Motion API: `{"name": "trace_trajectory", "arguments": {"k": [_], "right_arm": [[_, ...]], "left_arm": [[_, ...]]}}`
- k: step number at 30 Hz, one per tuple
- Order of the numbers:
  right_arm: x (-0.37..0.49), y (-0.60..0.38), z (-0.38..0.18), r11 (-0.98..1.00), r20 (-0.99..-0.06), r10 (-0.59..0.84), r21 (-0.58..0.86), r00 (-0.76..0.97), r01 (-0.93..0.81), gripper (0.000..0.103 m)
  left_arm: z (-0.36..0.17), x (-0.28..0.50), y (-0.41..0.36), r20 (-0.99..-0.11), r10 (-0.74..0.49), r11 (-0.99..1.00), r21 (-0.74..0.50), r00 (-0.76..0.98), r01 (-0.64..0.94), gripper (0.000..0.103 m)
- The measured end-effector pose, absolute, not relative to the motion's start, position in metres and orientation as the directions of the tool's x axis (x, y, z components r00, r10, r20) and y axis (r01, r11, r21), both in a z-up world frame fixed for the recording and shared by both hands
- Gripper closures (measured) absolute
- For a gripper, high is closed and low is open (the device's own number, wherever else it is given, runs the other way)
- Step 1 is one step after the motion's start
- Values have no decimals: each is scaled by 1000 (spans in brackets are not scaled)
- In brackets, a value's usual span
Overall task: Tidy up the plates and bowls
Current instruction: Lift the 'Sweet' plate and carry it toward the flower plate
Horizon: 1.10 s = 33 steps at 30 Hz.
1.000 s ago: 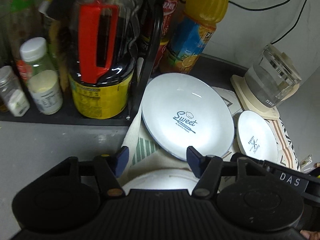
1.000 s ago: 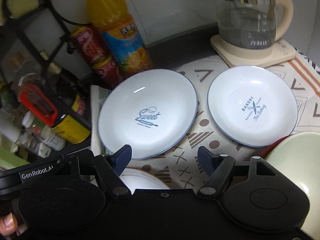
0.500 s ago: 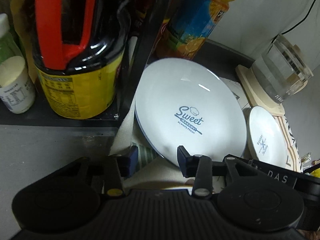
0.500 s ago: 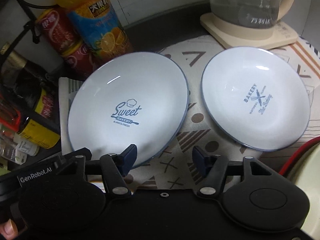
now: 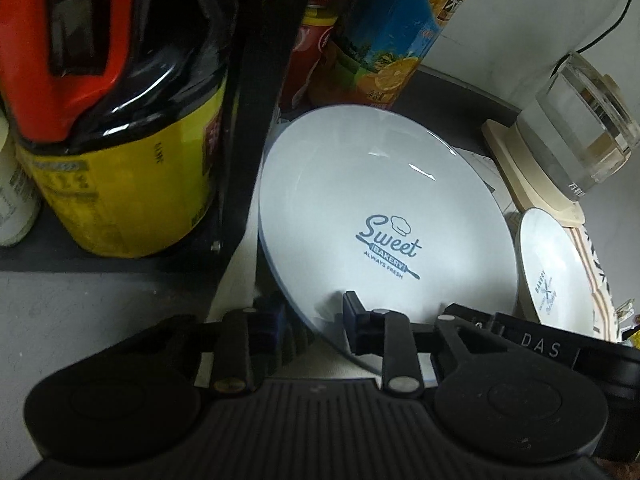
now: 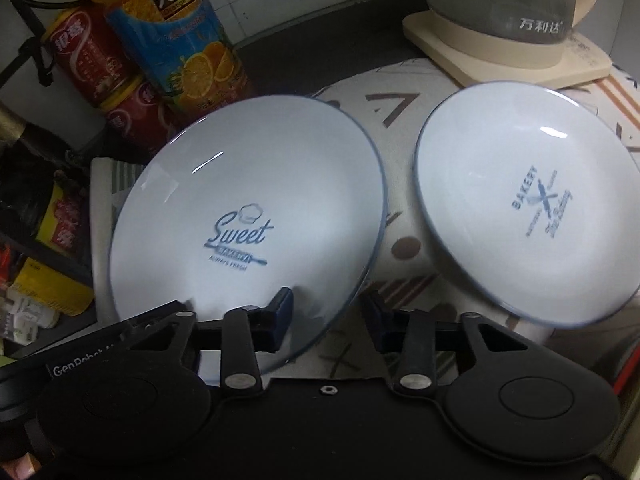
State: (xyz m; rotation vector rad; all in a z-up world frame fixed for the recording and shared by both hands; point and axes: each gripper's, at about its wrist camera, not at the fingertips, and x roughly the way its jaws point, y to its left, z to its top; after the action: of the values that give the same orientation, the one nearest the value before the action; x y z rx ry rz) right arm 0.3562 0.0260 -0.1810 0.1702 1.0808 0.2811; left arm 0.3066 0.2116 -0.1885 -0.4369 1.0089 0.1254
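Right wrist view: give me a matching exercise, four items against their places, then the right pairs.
Items:
1. Sweet plate
2. Bakery plate
3. orange juice bottle
4. glass kettle

Places:
A. on a cream base, far right
B. rim between the jaws of both grippers
C. behind the Sweet plate, beside red cans
D. flat on the patterned cloth, right of the other plate

Pairs: 1-B, 2-D, 3-C, 4-A

Two white, blue-rimmed plates (image 6: 248, 200) (image 6: 524, 208) with blue bakery logos lie on a brown-patterned cloth (image 6: 404, 240).

both wrist views look down, close; both share the sweet plate (image 5: 384, 216) (image 6: 248, 216)
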Motion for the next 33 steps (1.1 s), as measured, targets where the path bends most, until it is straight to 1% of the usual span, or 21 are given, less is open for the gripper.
{"name": "trace_trajectory", "arguments": {"k": [2,3,5,8,10,14,21,33], "right_arm": [[358,25,-182,951,-838,308,273,450,-143,71],[359,26,-183,948,-835,318,278,449,-153,77],[359,24,-182,947,-835,322,288,447,-144,79],[356,18,-179,940,-813,338,313,473,-134,85],[351,16,-174,936,-796,351,316,493,-155,87],[345,16,-162,941,-791,339,297,510,-165,87],[327,7,-151,937,-774,347,310,530,-161,87],[275,-12,-121,926,-721,377,306,581,-222,87]], "left_arm": [[-189,309,211,-839,-92,910,-289,536,-297,78],[-188,309,210,-840,-89,912,-285,535,-296,78],[-187,309,210,-839,-87,921,-274,537,-278,79],[-183,306,216,-829,-106,910,-304,550,-283,84],[-176,305,215,-820,-88,920,-285,566,-268,84],[-167,306,214,-824,-97,922,-286,558,-263,84],[-152,293,206,-814,-90,928,-278,573,-249,84],[-118,236,190,-787,-61,928,-272,614,-256,84]]}}
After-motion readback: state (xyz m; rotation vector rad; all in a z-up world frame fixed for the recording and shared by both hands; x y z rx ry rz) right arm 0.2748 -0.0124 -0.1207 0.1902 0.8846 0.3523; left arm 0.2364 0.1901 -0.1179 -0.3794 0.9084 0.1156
